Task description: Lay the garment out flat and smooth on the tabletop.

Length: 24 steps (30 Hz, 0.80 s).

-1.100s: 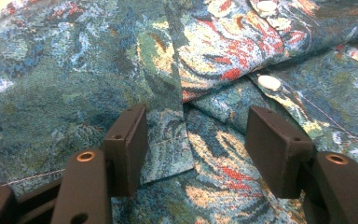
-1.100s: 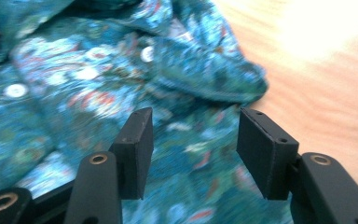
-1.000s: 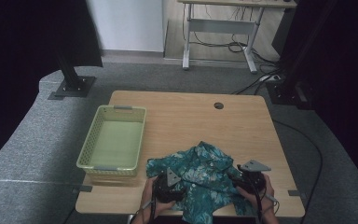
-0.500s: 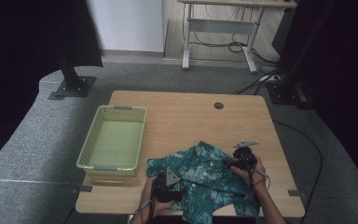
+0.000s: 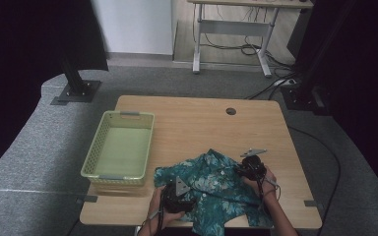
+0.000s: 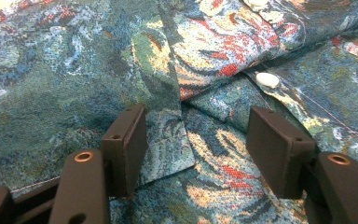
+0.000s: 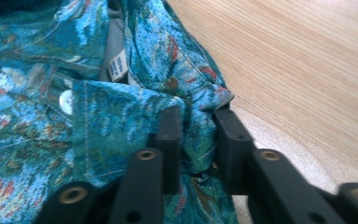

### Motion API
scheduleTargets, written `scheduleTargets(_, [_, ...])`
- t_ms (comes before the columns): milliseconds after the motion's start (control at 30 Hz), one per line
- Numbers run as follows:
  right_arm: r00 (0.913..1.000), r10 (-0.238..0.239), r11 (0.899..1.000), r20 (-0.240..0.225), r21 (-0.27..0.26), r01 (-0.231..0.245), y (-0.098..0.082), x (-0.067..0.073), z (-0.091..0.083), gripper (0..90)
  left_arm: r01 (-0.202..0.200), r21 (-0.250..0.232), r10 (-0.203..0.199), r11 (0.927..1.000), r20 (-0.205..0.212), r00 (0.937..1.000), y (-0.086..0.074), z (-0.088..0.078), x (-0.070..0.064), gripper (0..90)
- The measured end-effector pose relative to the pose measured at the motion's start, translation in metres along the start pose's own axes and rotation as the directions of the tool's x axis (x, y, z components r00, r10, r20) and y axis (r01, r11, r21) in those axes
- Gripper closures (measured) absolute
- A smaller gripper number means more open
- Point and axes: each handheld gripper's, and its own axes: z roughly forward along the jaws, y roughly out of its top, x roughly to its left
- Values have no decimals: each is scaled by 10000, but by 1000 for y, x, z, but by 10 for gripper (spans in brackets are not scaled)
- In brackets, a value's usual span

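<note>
Overhead, from the high view, a teal patterned button-up shirt (image 5: pixel 211 189) lay rumpled on the near half of the wooden counter (image 5: pixel 197 123), just right of an empty pale green plastic basket (image 5: pixel 119 147) standing toward the counter's left edge. The left claw (image 5: pixel 177 192) rested on the shirt's near left part, while the right claw (image 5: pixel 246 167) sat at the garment's far right edge, so the two hands bracketed the cloth from opposite sides, probably to spread or fold it. Next, in the left gripper view, the left claw (image 6: pixel 193 140) stood spread apart over the shirt (image 6: pixel 214 60), its black pads to either side of a flat placket edge and not pressing on it; a white button (image 6: pixel 267 79) lay just beyond, which suggests this claw was lined up on the front hem but had not taken it. Lastly, in the right gripper view, the right claw (image 7: pixel 198 140) had just been closing and its pads pinched a bunched fold of the shirt (image 7: pixel 37 116) right where the fabric met bare counter (image 7: pixel 298 60); a small white label (image 7: pixel 117 65) showed inside the collar nearby. That grip near the collar edge likely served to lift or drag that corner outward.
</note>
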Motion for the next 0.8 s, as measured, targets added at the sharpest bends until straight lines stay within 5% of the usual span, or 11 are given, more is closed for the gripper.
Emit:
scheduleTargets(233, [9989,65,9954,468,-956,-20,8,0,-9,823,57,-51,-56,10000,84,9999,0,0,2,381])
scheduleTargets(500, [9958,60,9904,918,-1383,68,33,-4,-23,823,-59,-55,59,10000,44,10000,-2,-1,1,382])
scheduleTargets(800, [9923,146,9944,1233,-1058,-14,58,-17,-14,823,-97,-42,98,9999,151,9998,-4,-4,3,382])
